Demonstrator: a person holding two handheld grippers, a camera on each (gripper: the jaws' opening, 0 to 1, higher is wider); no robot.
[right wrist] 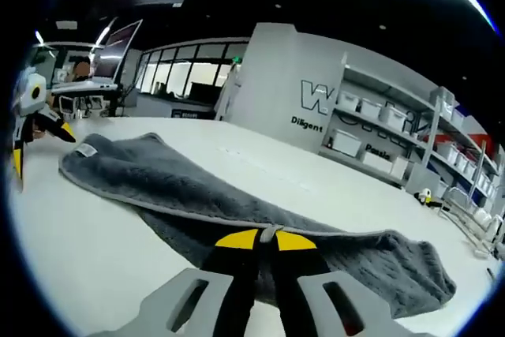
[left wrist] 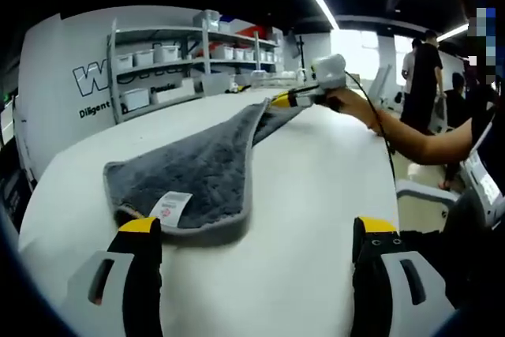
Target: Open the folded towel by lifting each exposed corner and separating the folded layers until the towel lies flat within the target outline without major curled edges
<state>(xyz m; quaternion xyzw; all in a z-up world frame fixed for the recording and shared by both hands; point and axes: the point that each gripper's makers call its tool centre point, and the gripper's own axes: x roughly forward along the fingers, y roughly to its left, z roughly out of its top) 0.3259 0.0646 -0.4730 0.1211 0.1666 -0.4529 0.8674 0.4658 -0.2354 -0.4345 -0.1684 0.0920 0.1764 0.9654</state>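
Lying spread lengthwise on the white surface (left wrist: 316, 195): grey towel (left wrist: 197, 171), its labelled corner (left wrist: 170, 208) close to the near edge, partly doubled over. Clamped on the towel's hem at the far end, jaws together: right gripper (right wrist: 265, 236), held by a hand (left wrist: 359, 106). Hovering just short of the labelled corner, jaws wide apart and holding nothing: left gripper (left wrist: 256, 230).

Fluffy, matt grey cloth towel (left wrist: 201, 171) lies on a smooth white table (left wrist: 316, 195).
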